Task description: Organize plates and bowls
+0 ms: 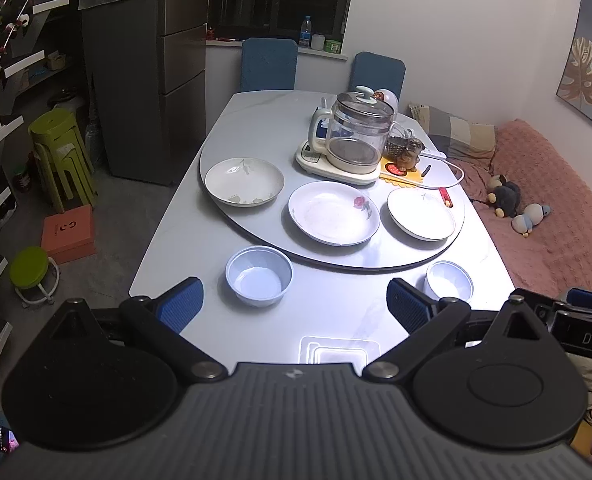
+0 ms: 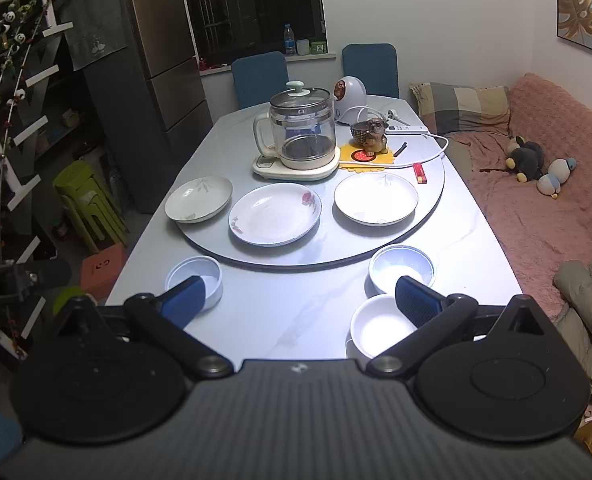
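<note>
Both grippers hover over the near table edge with jaws wide apart and nothing between them, probably so either can take a dish first. From the left gripper [image 1: 296, 304], the pale blue bowl [image 1: 259, 276] lies at 12 o'clock, just ahead of the fingers. From the right gripper [image 2: 300, 300], the white bowl [image 2: 380, 326] sits at 3 o'clock by its right finger; the rose plate [image 2: 275, 214] is at 12.

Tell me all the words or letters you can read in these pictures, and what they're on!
"DAS": on the black bar at the right edge, cut off.
"OLAI": on the black bar at the left edge, cut off.
Orange box: dark marks, not readable.
Water bottle label: too small.
Kettle base buttons: too blurred.
</note>
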Action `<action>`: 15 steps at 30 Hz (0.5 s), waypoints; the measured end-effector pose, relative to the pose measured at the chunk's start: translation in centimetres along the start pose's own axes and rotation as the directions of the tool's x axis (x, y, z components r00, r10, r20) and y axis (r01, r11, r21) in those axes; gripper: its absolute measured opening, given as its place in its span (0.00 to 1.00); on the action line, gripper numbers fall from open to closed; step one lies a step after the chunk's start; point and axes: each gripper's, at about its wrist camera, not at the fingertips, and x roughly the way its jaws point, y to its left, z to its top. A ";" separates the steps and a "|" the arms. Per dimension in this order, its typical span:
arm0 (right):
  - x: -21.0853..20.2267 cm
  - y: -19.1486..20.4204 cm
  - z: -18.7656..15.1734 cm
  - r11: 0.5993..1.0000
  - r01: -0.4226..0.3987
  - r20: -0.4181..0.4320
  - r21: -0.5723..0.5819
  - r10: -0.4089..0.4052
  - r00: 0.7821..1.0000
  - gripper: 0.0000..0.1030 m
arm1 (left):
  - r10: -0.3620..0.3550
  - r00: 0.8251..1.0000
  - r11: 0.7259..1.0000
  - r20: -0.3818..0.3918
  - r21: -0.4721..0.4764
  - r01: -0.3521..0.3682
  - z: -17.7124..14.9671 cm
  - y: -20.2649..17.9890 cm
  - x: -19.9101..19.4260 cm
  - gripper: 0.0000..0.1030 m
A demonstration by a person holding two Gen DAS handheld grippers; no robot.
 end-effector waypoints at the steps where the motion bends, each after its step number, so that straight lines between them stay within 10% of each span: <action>1: 0.0 0.1 0.0 1.000 -0.001 -0.001 -0.001 0.001 1.000 1.00 | 0.001 1.000 1.000 -0.001 -0.002 -0.001 0.0 0.1 -0.1 0.97; 15: 0.0 0.6 -0.3 1.000 -0.003 -0.008 -0.014 0.003 1.000 1.00 | 0.008 1.000 1.000 -0.006 -0.007 -0.008 0.2 0.2 -0.3 0.97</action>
